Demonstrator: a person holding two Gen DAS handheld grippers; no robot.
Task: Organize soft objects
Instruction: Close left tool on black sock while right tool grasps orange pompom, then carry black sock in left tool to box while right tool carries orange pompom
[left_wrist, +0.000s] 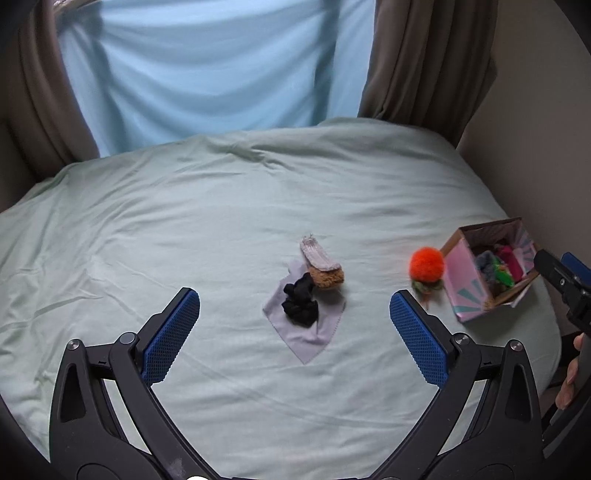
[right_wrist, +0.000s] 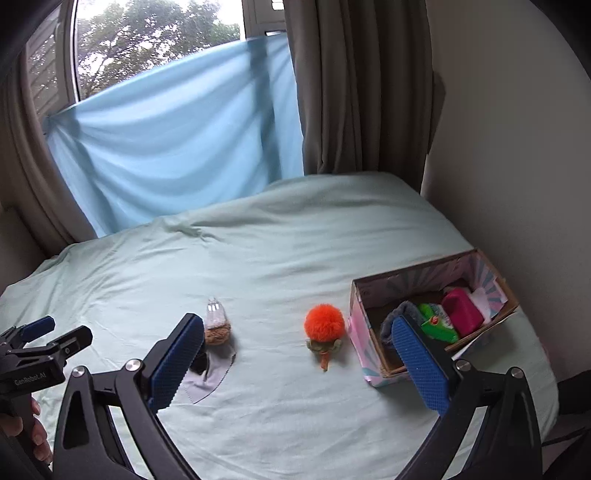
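**Operator:** Grippers first, please. How are they standing?

**Technician:** Left gripper (left_wrist: 294, 325) is hovering with jaws spread wide and holding nothing; right gripper (right_wrist: 297, 356) is doing the same. Both are hanging above the bed sheet (left_wrist: 184, 229), clear of every item.

**Operator:** Failure risks?

**Technician:** Black scrunchie (left_wrist: 301, 301) is lying on the thin grey cloth (left_wrist: 306, 332), touching the brown-and-grey plush piece (left_wrist: 322, 264). A low pinch is likely catching cloth or sheet along with it. The orange pom-pom toy (right_wrist: 324, 325) is sitting just beside the box (right_wrist: 360, 332); its fluff is probably compressing and slipping from the pads.

**Operator:** Appearance and location?

**Technician:** Scrunchie is crumpled at mid-bed; the toy is lying further right. The patterned cardboard box is sitting at the bed's right edge, open and already holding several soft items.
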